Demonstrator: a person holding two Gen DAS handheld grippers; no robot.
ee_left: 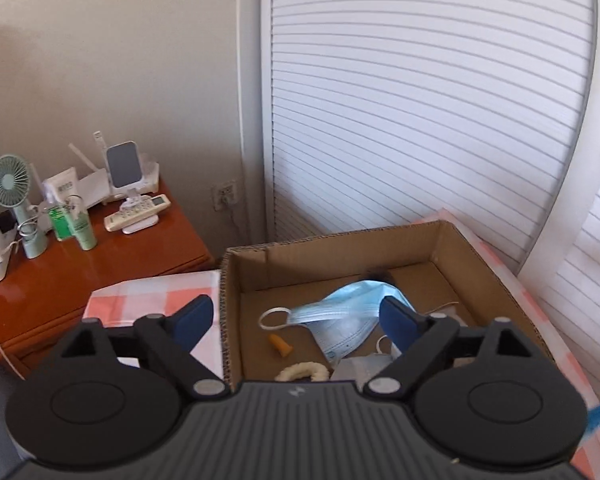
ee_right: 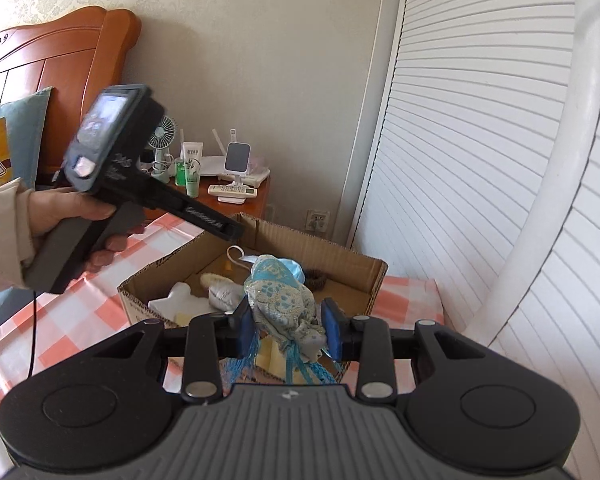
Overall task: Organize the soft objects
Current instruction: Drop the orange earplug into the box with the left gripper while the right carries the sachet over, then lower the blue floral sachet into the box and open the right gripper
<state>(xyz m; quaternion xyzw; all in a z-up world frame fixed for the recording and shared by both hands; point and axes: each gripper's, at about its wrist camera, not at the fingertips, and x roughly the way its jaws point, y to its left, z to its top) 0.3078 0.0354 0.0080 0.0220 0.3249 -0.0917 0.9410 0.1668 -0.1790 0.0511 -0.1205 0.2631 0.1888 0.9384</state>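
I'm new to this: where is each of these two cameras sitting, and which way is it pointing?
Left wrist view: mounted on the left gripper, open, looking down into the cardboard box at a blue face mask; no hand shows.
Right wrist view: mounted on the right gripper, shut on a lacy blue cloth, facing the box; the person's left hand shows.
Shared: box, nightstand and louvered door.

Orange nightstand (ee_left: 100,256) beside wall, holding green fan (ee_left: 10,184), green tube (ee_left: 85,232), remote (ee_left: 138,213), mirror (ee_left: 122,168). Louvred doors (ee_left: 420,100) behind. Wooden headboard (ee_right: 60,56), teal pillow (ee_right: 24,128).
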